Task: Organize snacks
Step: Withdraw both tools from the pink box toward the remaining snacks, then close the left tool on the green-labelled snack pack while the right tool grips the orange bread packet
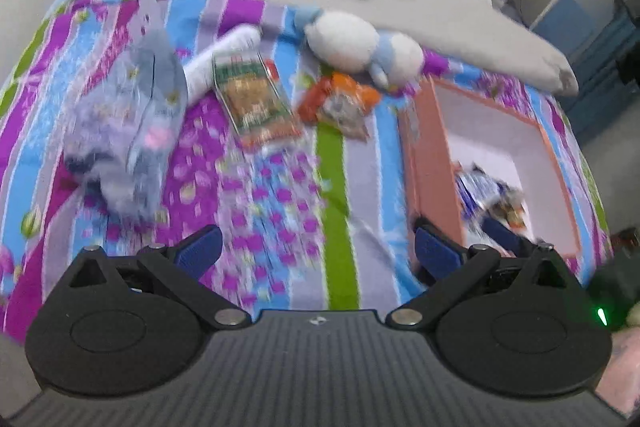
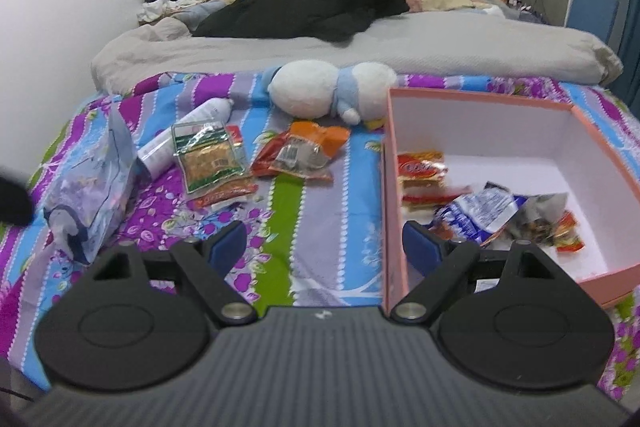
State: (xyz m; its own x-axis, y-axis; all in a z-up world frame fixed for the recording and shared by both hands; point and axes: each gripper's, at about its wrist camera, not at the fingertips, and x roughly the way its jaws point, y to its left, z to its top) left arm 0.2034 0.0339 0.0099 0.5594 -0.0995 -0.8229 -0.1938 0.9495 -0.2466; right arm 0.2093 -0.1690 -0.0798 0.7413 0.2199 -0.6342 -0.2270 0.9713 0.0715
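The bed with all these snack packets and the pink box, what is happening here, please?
A person with two handheld grippers is sorting snacks on the striped bedsheet. Several packets already lie inside the open pink cardboard box. A green clear packet, an orange-red packet and a large pale blue bag are still outside on the sheet. The left gripper and the right gripper are both open and hold nothing.

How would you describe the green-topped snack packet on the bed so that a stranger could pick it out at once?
Start at the pink box on the striped bedsheet and look left, past the orange packets. The green-topped packet lies flat against a white bottle. Unlike its neighbours it is clear, showing brown contents under a green band.
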